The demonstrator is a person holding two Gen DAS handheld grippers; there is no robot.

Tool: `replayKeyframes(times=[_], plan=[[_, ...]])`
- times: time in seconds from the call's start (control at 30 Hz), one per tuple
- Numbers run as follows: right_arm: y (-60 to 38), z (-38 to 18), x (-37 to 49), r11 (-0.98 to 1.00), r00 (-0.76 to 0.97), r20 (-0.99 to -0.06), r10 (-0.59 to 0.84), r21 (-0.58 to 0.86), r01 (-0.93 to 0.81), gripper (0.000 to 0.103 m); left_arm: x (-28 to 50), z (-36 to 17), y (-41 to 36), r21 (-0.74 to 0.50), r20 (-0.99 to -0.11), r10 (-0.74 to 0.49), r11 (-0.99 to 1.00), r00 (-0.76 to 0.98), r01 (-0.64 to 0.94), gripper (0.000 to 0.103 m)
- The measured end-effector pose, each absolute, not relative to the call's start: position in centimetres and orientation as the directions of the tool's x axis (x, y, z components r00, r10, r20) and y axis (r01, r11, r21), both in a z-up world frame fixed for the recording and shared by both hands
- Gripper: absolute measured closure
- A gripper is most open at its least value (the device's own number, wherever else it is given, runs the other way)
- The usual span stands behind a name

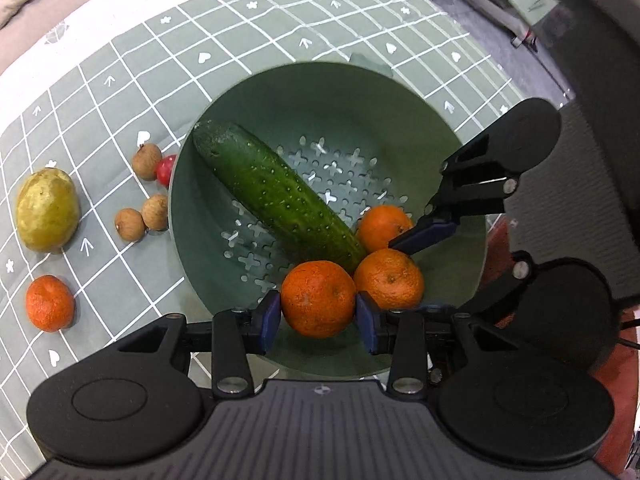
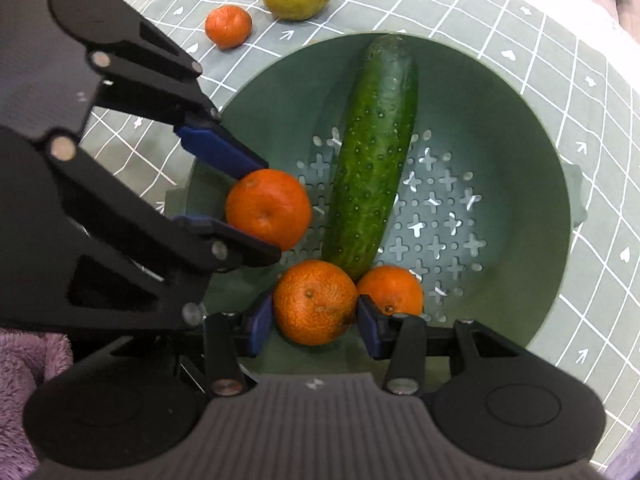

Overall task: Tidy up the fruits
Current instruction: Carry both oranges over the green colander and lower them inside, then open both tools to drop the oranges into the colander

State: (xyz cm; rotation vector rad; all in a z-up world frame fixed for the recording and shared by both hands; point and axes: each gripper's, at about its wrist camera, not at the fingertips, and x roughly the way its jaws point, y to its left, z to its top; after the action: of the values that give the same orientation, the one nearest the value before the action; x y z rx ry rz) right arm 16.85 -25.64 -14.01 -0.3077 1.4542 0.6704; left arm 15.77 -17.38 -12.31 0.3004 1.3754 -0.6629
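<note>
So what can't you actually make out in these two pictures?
- Red fruit, left wrist view: mostly hidden behind the bowl's rim; kind unclear.
- Third orange, right wrist view: partly covered by the right tool and the orange it grips.
- Cucumber's near end, left wrist view: tucked behind oranges.
- Room beyond the tablecloth: blurred, cut off.

A green grid-patterned tablecloth [image 1: 132, 60] carries a green colander [image 1: 400, 92] at centre, with a yellowish fruit [image 1: 47, 210], one tangerine [image 1: 50, 303], three brown longans [image 1: 130, 224] and a small red fruit [image 1: 165, 170] at left.
</note>
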Motion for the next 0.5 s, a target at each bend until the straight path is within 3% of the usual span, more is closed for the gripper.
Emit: replayKeyframes(times=[0.37, 0.5], plan=[[-25.55, -13.88, 16.72, 0.786, -0.022, -0.974, 0.224, 0.194, -0.587, 0.059, 15.84, -13.06, -17.73, -0.153, -0.974, -0.224, 0.784, 0.044, 0.602, 0.057], [-25.39, -13.45, 16.49, 0.788, 0.001, -0.98, 0.2, 0.16, -0.594, 0.048, 15.73, -12.96, -17.64, -0.145, -0.973, -0.224, 0.784, 0.056, 0.603, 0.052]])
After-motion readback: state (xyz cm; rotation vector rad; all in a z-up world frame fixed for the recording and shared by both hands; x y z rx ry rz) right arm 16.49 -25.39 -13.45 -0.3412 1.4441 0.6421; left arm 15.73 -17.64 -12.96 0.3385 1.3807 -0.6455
